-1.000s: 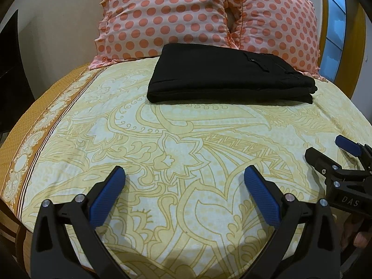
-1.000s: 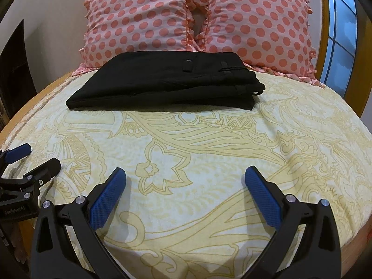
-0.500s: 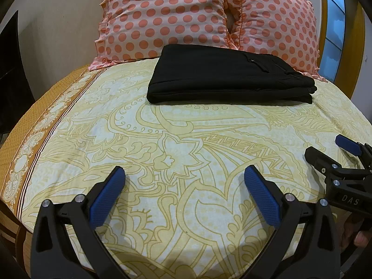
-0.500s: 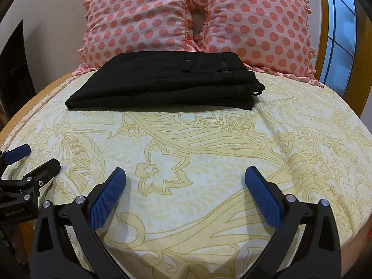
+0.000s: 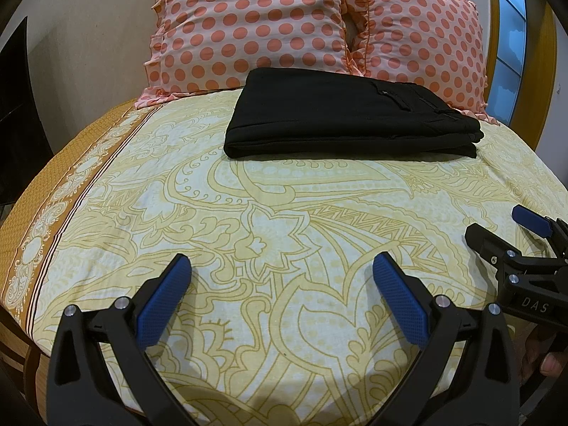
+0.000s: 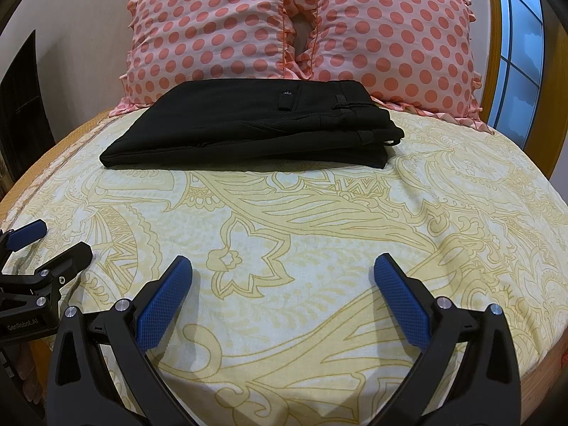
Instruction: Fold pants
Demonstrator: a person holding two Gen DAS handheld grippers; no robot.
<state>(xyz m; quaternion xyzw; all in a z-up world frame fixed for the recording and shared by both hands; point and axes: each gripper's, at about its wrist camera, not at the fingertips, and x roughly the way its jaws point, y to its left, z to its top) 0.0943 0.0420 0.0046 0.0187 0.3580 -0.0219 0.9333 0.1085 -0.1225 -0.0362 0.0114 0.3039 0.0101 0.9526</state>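
Black pants (image 5: 348, 117) lie folded in a flat rectangle at the far side of the bed, in front of the pillows; they also show in the right wrist view (image 6: 255, 124). My left gripper (image 5: 280, 277) is open and empty, low over the sheet near the bed's front edge, well short of the pants. My right gripper (image 6: 282, 277) is open and empty, also near the front. Each gripper shows in the other's view: the right one (image 5: 497, 230) at the right edge, the left one (image 6: 53, 245) at the left edge.
Two pink polka-dot pillows (image 5: 248, 25) (image 6: 383, 39) stand against the headboard behind the pants. The yellow patterned bedsheet (image 5: 284, 220) covers the bed. A window with a wooden frame (image 6: 518, 53) is at the right. A dark object (image 5: 17, 81) is at the left.
Both views have shifted very slightly. The pants lie as before and both grippers stay open.
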